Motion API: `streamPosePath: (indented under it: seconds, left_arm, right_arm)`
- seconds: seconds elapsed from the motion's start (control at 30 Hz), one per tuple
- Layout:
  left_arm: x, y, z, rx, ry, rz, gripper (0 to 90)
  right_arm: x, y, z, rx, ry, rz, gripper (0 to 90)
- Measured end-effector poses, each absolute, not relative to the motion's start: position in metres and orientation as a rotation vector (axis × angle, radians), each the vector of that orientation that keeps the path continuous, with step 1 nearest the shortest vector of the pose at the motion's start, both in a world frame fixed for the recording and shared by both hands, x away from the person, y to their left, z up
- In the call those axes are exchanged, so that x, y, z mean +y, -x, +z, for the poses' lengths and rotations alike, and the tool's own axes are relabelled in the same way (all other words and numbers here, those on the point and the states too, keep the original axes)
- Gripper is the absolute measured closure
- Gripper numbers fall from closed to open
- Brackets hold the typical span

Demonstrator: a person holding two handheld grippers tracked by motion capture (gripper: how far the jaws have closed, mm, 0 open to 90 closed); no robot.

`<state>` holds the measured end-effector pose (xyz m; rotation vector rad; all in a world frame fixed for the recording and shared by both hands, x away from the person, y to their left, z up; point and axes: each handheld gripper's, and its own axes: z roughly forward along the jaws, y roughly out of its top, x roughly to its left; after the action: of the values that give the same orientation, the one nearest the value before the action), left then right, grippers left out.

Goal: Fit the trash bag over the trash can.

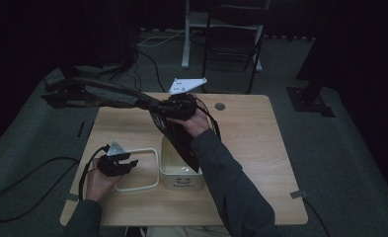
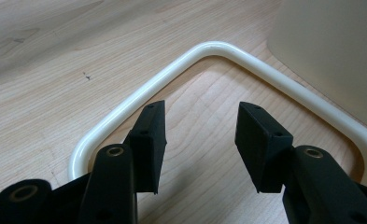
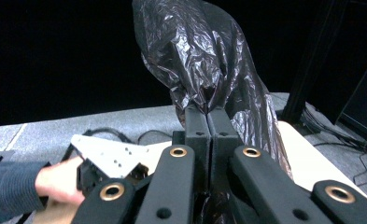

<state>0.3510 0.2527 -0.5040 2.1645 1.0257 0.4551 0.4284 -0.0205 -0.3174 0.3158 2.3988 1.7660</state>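
Black bag: the right gripper (image 1: 177, 106) has its jaws pressed together on a black plastic bin bag (image 1: 174, 131) and holds it up over the white bin (image 1: 181, 178).
Where the bag is: its low end hangs down into the bin's open top; its other end stretches out in the air to the left, past the table (image 1: 251, 148).
Done: the bag is picked up and partly in the bin.
Left to do: by the look of it, the bag must be opened and tucked over the bin's rim.
Left gripper (image 1: 117, 164): jaws spread, holding nothing, resting above the bin's white handle (image 2: 209, 51).
High view: shows the whole bag, the bin and both hands.
Left gripper view: shows the handle loop lying flat on the wood, close up.
Right gripper view: shows the crinkly bag (image 3: 204, 60) pinched tight between the jaws.
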Motion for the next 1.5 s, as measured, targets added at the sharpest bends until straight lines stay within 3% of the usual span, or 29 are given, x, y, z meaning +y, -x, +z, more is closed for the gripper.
streamPosePath:
  seconds: [0.6,1.37,1.5]
  left_arm:
    - [0.253,-0.348,-0.503,1.028,-2.16,0.466,53.2]
    - [0.252,-0.347,-0.504,1.03,-2.162,0.464,53.2]
    - [0.253,-0.347,-0.503,1.032,-2.159,0.463,53.2]
  right_arm:
    - [-0.074,-0.401,-0.362,2.454,-0.385,1.517,89.2]
    - [-0.075,-0.394,-0.417,2.774,-0.469,1.007,88.9]
    - [-0.074,-0.396,-0.422,2.81,-0.493,0.972,74.9]
